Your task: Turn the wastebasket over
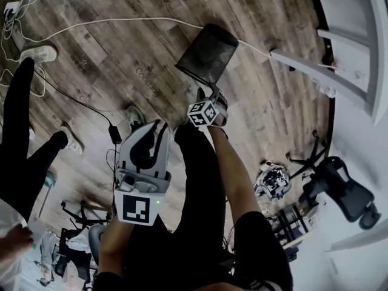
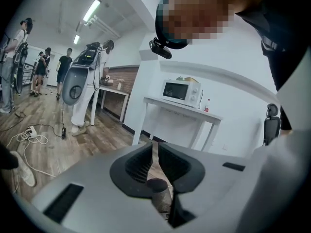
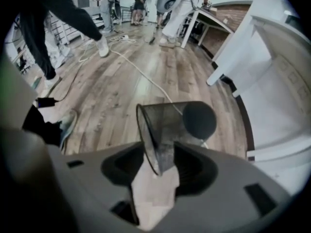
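Right gripper view: right gripper (image 3: 159,157) clenched on the mesh wall at the rim of the wastebasket (image 3: 170,123). It is tipped on its side, mouth toward the jaws, over the plank floor (image 3: 112,86) near the edge by the white furniture (image 3: 272,81). Left gripper (image 2: 155,166) pinched together on nothing, well apart. Judged: wire mesh, light, stiff, grippy; the rim hold suits swinging it over.

The wastebasket (image 1: 207,54) is dark wire mesh; the floor (image 1: 121,53) is matt wood planks.
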Tool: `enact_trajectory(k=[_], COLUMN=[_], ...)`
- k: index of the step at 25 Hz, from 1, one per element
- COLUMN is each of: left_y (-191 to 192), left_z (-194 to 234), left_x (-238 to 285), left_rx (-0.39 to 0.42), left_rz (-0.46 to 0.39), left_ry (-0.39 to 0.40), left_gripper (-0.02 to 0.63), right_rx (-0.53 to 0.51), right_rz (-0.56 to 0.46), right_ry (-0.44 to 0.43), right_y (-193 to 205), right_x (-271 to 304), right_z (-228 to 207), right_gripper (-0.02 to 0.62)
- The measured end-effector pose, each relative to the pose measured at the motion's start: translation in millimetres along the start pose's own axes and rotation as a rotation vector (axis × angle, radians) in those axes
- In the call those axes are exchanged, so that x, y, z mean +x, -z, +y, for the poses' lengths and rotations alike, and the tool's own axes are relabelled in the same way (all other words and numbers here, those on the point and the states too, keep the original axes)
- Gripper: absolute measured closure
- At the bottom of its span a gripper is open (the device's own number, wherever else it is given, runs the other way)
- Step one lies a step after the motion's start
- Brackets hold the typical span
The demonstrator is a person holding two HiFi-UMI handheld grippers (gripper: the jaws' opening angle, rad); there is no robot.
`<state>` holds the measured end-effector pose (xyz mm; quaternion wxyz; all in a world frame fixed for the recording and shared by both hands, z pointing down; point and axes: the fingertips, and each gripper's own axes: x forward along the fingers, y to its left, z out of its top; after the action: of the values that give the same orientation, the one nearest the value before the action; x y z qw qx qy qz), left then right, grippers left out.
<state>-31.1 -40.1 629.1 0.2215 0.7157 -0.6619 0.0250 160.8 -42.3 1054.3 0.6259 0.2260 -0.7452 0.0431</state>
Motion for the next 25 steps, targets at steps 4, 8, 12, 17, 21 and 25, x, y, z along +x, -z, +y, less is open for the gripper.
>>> enact_trajectory(k=[4,8,12,17,21,25], left_y=[10,15,18,21,22,23], left_z=[6,13,13,9,4,0], left_x=[10,15,16,14,11,7], left_rx=[0.007,0.013,-0.001,-0.014,-0.016,-0.021], left_rz=[0.013,0.016,0.032,0.041,0.052,0.064], left_ry=[0.003,-0.001,-0.003,-0.001,0.008,0.017], left_gripper=[0.537,0.537,0.541,0.543,0.543,0.543], right_rx=[-0.016,-0.017,-0.063,-0.103,-0.083,-0.021], right_rz=[0.037,0.063,0.087,0.104,0.106,0.086], right_ry=[0.018,0.043,0.067,0.047,0.053,0.058], right_y=[9,12,14,14,14,7], right_x=[21,36,37,37,30,18], right_z=[-2,-7,-10,-11,-21,-40], right_gripper=[0.393,0.393,0.414,0.424,0.442,0.464])
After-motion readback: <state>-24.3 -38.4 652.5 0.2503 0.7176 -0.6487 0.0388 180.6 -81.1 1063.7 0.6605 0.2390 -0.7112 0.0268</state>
